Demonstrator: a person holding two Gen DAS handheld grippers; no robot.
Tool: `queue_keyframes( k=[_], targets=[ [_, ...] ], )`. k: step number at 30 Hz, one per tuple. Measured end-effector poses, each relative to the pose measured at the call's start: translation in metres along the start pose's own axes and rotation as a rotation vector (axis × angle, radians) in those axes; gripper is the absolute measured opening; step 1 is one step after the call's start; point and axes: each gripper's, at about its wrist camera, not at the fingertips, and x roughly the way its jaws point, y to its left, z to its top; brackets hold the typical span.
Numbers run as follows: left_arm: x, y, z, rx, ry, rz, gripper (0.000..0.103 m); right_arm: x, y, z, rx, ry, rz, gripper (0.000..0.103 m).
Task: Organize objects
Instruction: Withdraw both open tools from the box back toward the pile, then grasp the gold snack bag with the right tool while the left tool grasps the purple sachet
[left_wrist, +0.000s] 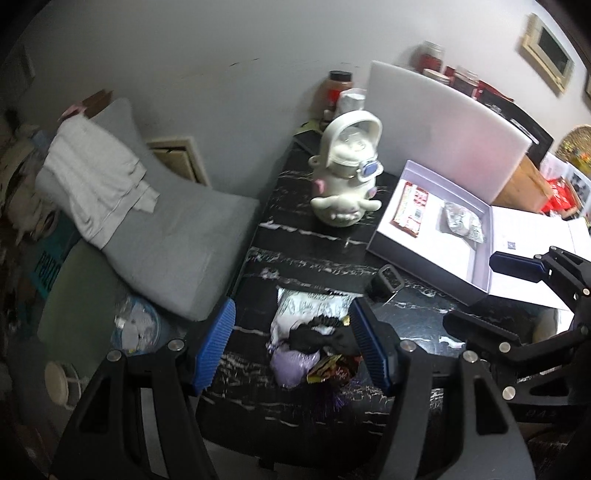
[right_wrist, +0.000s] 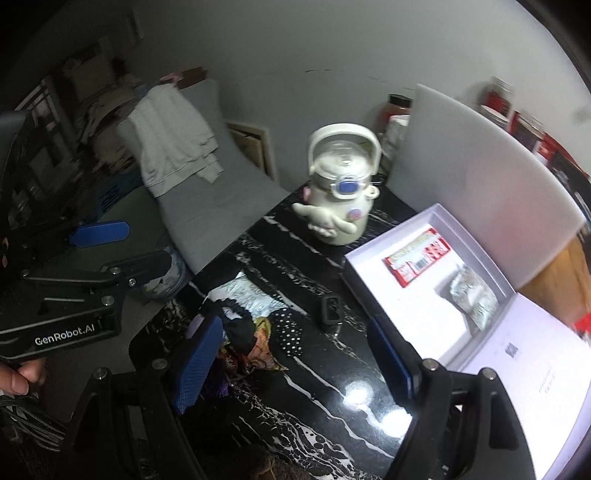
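Observation:
A pile of small items lies on the black marbled table (left_wrist: 314, 254): a white printed pouch (left_wrist: 310, 306), a black scrunchie (left_wrist: 314, 334), a lilac bag (left_wrist: 293, 365) and a colourful snack wrapper (left_wrist: 332, 371). My left gripper (left_wrist: 295, 350) is open, its blue pads on either side of the pile, above it. An open white box (left_wrist: 436, 236) holds a red snack bar (left_wrist: 410, 208) and a silver packet (left_wrist: 463, 221). My right gripper (right_wrist: 295, 362) is open and empty over the table, between the pile (right_wrist: 251, 325) and the box (right_wrist: 424, 295).
A cream cartoon water bottle (left_wrist: 347, 177) stands at the table's back. A small black clip (left_wrist: 386, 282) lies near the box. A white board (left_wrist: 443, 129) leans behind the box, with jars behind it. A grey cushion with a white cloth (left_wrist: 96, 181) lies left.

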Motion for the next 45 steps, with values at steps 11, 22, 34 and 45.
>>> queue_keyframes(
  k=[11,22,34,45],
  targets=[
    [0.010,0.011,-0.045,-0.127,0.054,0.050,0.063,0.020,0.015,-0.016,-0.114,0.055,0.102,0.081],
    [0.048,0.023,-0.070,-0.197,0.118,0.037,0.063,0.059,0.021,-0.030,-0.146,0.119,0.176,0.085],
    [0.102,0.026,-0.090,-0.174,0.210,-0.005,0.069,0.107,0.029,-0.052,-0.133,0.191,0.227,0.095],
    [0.142,0.035,-0.096,-0.171,0.235,-0.075,0.071,0.146,0.030,-0.061,-0.137,0.253,0.224,0.096]
  ],
)
